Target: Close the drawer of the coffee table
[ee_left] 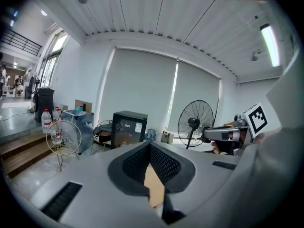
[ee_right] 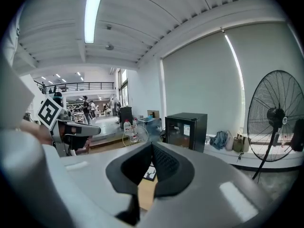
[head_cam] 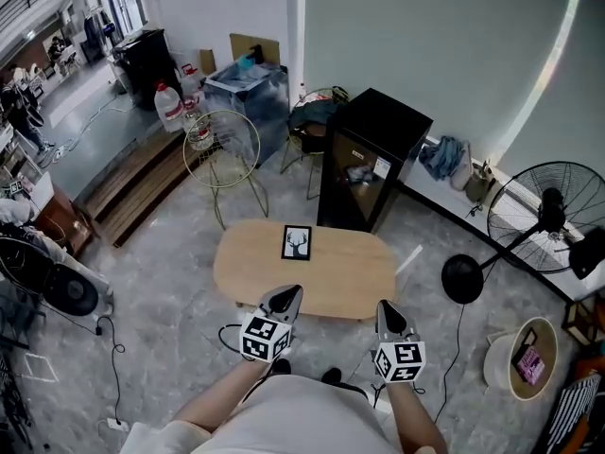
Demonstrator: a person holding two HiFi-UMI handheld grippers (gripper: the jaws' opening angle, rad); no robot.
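Head view, steeply down: left tool (head_cam: 286, 299) and right tool (head_cam: 388, 315) side by side, apart from each other, tips toward the near edge of the light wooden oval tabletop (head_cam: 331, 277). Both shut, nothing gripped. Drawer not to be made out from above, under the tabletop. On the far half of the tabletop, a small black-framed deer picture (head_cam: 297, 242). Beyond it, a black box-shaped cabinet (head_cam: 373, 159); left of that, a gold wire chair (head_cam: 223, 149); at far right, a black round floor fan (head_cam: 548, 218).

Left gripper view: dark meshed jaws pressed together, empty. Below them, a sliver of pale tabletop. Past the tips, the black cabinet, with the floor fan to its right. At the right edge, the right tool with its marker cube.

Right gripper view: jaws likewise together, empty. Beneath the tips, pale tabletop with the deer picture on it. Cabinet straight ahead, fan large at right, left tool at left.
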